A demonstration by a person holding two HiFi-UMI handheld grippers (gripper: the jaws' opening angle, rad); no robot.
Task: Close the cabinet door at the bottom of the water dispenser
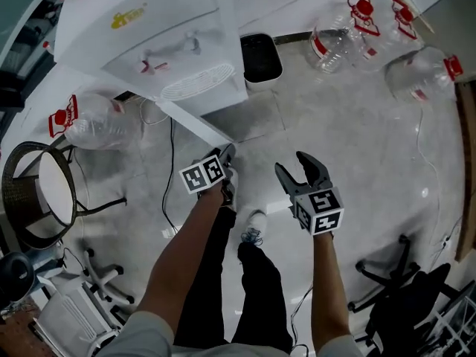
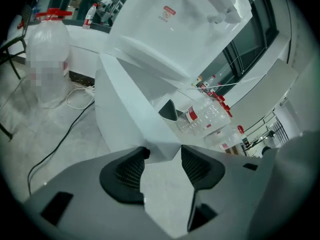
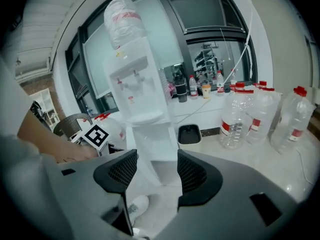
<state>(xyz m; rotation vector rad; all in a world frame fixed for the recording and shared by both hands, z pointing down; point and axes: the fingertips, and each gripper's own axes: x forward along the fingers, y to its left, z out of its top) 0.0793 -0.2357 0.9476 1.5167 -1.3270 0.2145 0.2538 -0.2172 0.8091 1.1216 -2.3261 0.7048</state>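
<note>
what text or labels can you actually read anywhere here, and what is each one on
No text reads clearly in any view.
Yellow logo on top of the water dispenser: too small to read.
Red sticker on the dispenser's front: blurred.
Red label on a clear bottle: too small to read.
Two marker cubes: black-and-white square patterns, no words.

A pale, glossy stone floor (image 1: 357, 147) is crossed by a black cable (image 1: 172, 162). A round wicker chair (image 1: 18, 214) is set at the left. Tall dark-framed windows (image 3: 205, 6) are seen behind.
</note>
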